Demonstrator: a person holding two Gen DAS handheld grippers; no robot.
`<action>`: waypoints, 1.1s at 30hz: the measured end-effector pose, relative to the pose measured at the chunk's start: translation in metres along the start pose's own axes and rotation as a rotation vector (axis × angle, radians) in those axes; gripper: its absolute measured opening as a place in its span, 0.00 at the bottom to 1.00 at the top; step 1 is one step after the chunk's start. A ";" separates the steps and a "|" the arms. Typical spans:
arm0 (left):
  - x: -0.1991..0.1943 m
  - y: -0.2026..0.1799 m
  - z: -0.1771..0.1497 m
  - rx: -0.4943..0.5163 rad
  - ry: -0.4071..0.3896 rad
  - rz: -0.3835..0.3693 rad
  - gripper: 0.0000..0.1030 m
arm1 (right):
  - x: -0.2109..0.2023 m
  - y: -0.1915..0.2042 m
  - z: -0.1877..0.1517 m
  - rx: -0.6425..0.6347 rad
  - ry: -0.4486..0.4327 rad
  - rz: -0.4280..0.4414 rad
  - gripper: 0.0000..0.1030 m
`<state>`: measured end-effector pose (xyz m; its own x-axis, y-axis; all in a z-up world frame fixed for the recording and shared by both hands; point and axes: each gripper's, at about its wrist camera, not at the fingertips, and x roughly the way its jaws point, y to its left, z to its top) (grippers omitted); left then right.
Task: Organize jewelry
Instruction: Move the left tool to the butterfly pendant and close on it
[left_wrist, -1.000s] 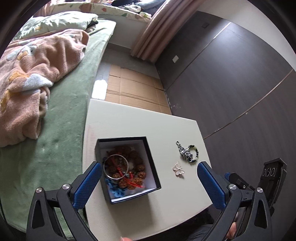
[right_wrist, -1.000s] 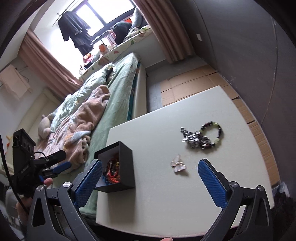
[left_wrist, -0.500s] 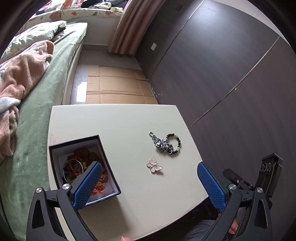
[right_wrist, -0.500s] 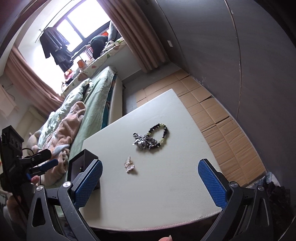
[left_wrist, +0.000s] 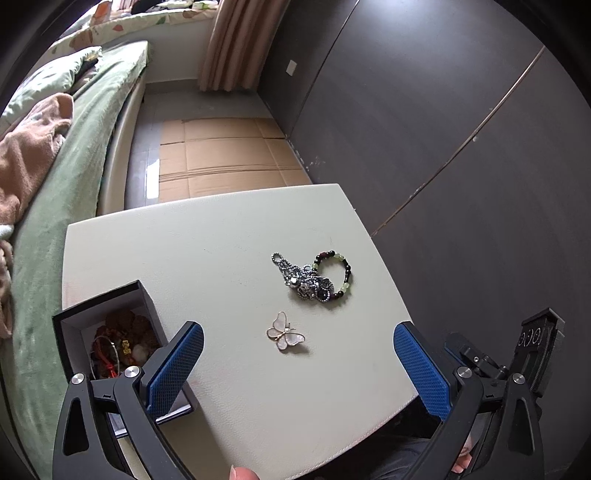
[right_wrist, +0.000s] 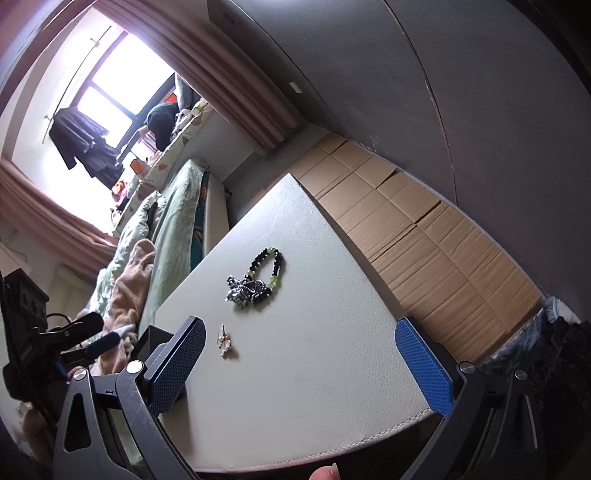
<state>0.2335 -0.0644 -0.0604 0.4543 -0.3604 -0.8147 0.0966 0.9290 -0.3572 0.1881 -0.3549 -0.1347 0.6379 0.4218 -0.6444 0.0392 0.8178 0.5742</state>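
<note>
I see the butterfly brooch lying flat on the cream table, out in the open just right of the black jewelry box. Beyond the brooch, further from the box, a silver charm bracelet lies tangled against a dark-and-green beaded bracelet; the two touch. The box sits at the table's left edge, lid off, with brown beads, red cord and a metal bangle piled inside.

My left gripper hangs above the table on the near side of the box, its blue pads spread wide with nothing between them; the left pad overlaps the box's near corner in view. My right gripper is likewise spread wide and holds nothing, with the brooch just past its left pad and the box mostly hidden behind that pad. A green-covered bed runs beside the box's far side of the table.
</note>
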 end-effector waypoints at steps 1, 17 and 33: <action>0.005 -0.001 0.002 0.001 0.011 0.003 1.00 | 0.000 0.000 0.000 0.003 -0.004 0.005 1.00; 0.090 -0.023 -0.014 0.135 0.206 0.131 0.74 | 0.005 -0.016 -0.002 0.070 0.022 0.012 1.00; 0.123 -0.018 -0.023 0.258 0.247 0.193 0.42 | 0.013 -0.012 -0.003 0.053 0.050 -0.006 1.00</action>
<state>0.2674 -0.1275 -0.1651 0.2628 -0.1572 -0.9520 0.2636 0.9608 -0.0859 0.1942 -0.3580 -0.1513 0.5984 0.4370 -0.6716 0.0846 0.7990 0.5953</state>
